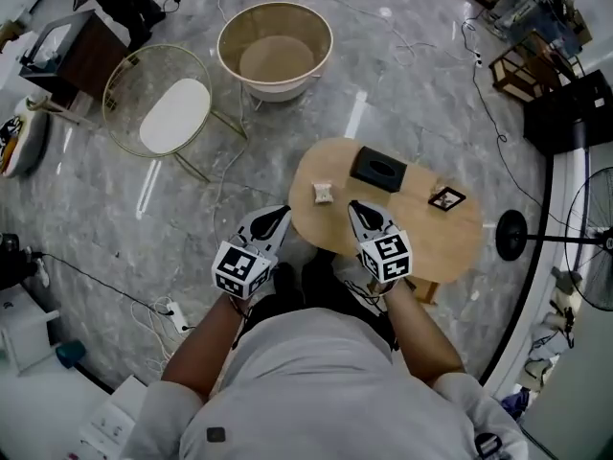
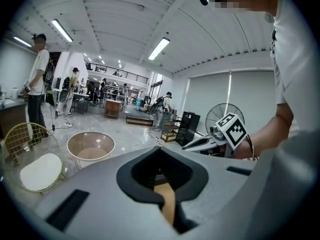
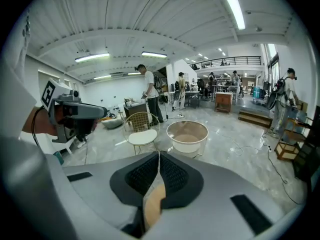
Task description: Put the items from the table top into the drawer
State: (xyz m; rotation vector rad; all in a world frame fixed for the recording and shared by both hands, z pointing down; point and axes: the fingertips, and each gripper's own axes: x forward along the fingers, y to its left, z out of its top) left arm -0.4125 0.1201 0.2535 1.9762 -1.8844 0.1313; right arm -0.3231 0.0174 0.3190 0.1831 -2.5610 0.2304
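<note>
1. Grippers: the left gripper (image 2: pixel 160 151) had its jaws pressed together with nothing between them. The right gripper (image 3: pixel 159 156) was likewise closed and empty, its pads meeting at the tip.
2. In the head view, the left gripper (image 1: pixel 276 217) hung at the near left edge of the small wooden table (image 1: pixel 450 242). The right gripper (image 1: pixel 358 209) hung over the table's near side, just beside it.
3. A small beige item (image 1: pixel 324 193) lay near the left edge, between the two gripper tips and touched by neither.
4. A black box (image 1: pixel 378 169) sat at the far edge, about the middle. A small black-framed square (image 1: pixel 446 198) lay toward the right end, well apart from both grippers.
5. No view showed the drawer; presumably it sat under the tabletop, on the person's side.
6. By my reading, the task stood at its very start: all three items were on top, and both grippers were only at the approach.
7. The next move would call for spreading one pair of jaws. They would go either to the drawer front below the near edge, to pull it out, or around the beige item, the nearest pick.
</note>
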